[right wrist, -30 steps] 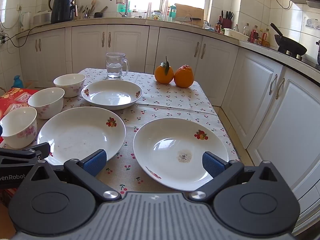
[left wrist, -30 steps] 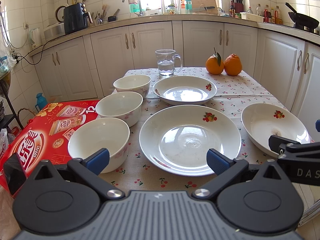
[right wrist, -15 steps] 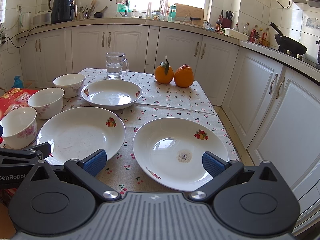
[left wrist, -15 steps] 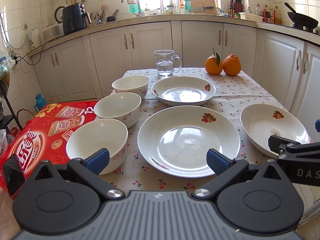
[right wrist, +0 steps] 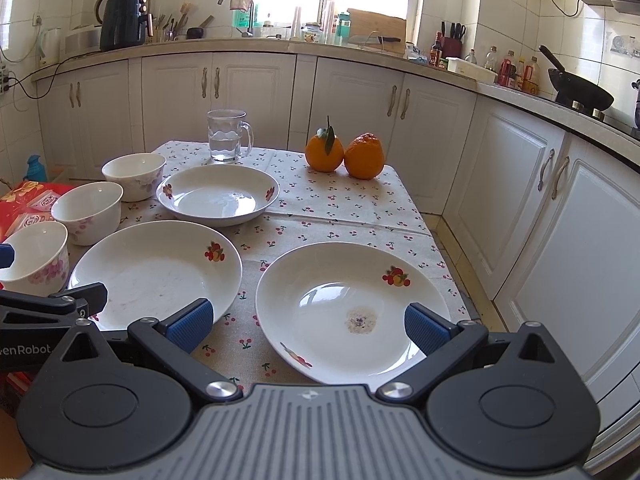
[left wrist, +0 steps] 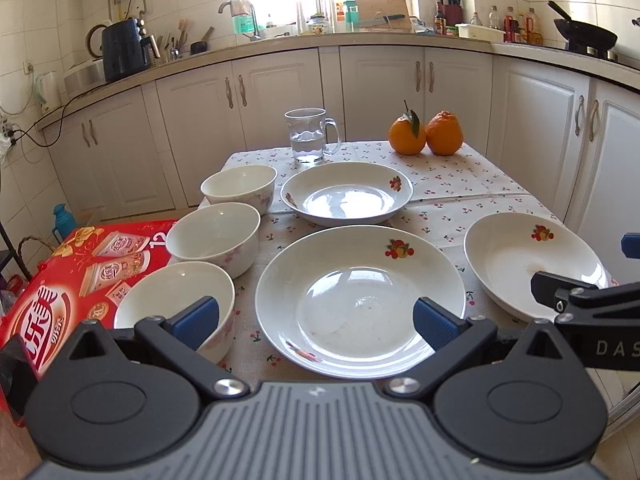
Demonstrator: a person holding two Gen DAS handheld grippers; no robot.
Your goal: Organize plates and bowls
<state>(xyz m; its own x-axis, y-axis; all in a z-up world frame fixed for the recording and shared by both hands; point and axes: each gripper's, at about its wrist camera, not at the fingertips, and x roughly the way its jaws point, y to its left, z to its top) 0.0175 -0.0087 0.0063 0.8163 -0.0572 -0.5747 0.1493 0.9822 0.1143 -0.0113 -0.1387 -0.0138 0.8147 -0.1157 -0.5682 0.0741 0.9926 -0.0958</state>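
While I hover at the near edge of the bench [left wrist: 472,184], here's the layout:

L gripper [left wrist: 316,318]: my jaws released, spread wide, nothing between them; near bowl behind the L pad, big plate's near rim behind the R pad. Can't tell if either touches.
R gripper [right wrist: 308,322]: my jaws released too, wide apart, holding nothing; they frame the near rim of the R plate.
Big plate [left wrist: 360,300]: centre-front on the cherry-print cloth, fruit decal on far rim.
R plate [right wrist: 354,312]: just beside the big plate, to its R, near the bench's R edge; brownish smudge in its well. Rims apart.
Far plate [left wrist: 346,192]: behind the big plate, rims nearly meeting.
Bowls: three in a row down the L side, all upright, not stacked – near bowl [left wrist: 176,308], mid bowl [left wrist: 214,236], far bowl [left wrist: 239,188]. Pink flower print on the sides.
Glass mug [left wrist: 308,136]: far end, water inside, handle to the R.
Oranges [left wrist: 426,134]: two, touching, far R corner; L one has a leaf.
Red carton [left wrist: 60,276]: L of the bowls, off the bench edge, lower down.
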